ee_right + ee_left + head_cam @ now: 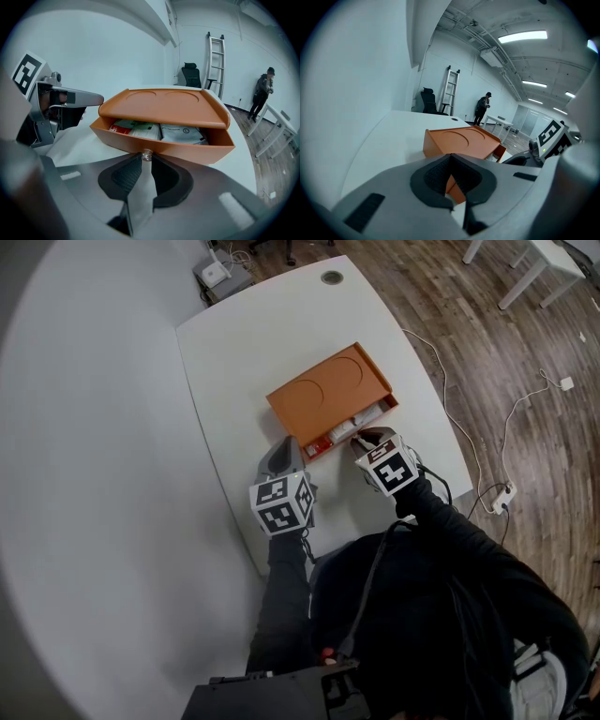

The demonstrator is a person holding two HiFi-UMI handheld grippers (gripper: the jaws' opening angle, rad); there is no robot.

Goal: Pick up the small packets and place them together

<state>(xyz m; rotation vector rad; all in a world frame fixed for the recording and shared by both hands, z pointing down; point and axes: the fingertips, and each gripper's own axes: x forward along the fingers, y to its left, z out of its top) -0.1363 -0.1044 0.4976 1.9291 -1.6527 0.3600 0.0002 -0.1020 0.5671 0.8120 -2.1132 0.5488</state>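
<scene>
An orange box [330, 397] lies on the white table [244, 343], its open front facing me. Small packets [343, 431] are packed side by side inside it; in the right gripper view I make out a red-and-green one [133, 128] and a white one [183, 133]. My right gripper [367, 437] sits just before that opening, shut on a thin white packet [140, 197] held edge-on with its crimped end at the fingertips. My left gripper [281, 450] rests by the box's near left corner, pads together at the tip with nothing between them.
The table's right edge runs close to the box, with cables and a power strip [502, 495] on the wooden floor beyond. A cable hole [332, 277] marks the far end. A person [482, 108], a ladder [450, 91] and an office chair [427, 101] stand far back.
</scene>
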